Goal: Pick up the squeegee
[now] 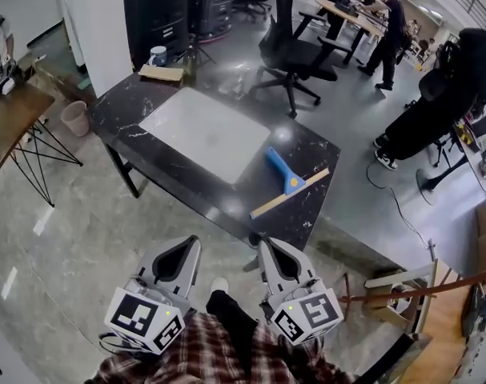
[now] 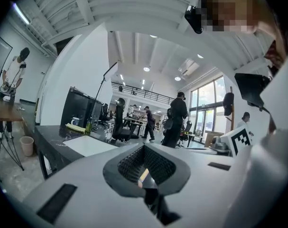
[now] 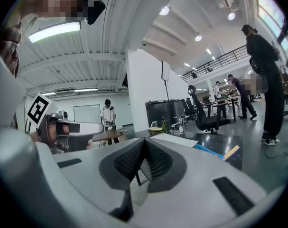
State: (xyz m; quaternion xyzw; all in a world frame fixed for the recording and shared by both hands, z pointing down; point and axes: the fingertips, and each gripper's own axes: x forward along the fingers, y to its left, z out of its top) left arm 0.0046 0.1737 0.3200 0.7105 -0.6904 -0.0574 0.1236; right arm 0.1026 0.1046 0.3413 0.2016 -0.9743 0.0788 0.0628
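The squeegee [image 1: 287, 178], with a blue handle and a long tan blade, lies flat at the right end of the black marble table [image 1: 122, 110]; its blue and tan end also shows in the right gripper view [image 3: 216, 151]. A white mat [image 1: 202, 130] covers the table's middle and appears in the left gripper view [image 2: 87, 145]. My left gripper [image 1: 186, 242] and right gripper [image 1: 267, 246] hang side by side over the floor, short of the table's near edge. Both point level towards the table. Each has its jaws together with nothing between them [image 2: 144, 148] [image 3: 144, 144].
A mug [image 1: 157, 56] and a flat tan object [image 1: 162, 73] sit at the table's far corner. A black office chair [image 1: 295, 50] stands behind it. A wooden side table [image 1: 10, 118] and a bin [image 1: 74, 118] are at left, a wooden frame [image 1: 403, 282] at right. People stand farther back.
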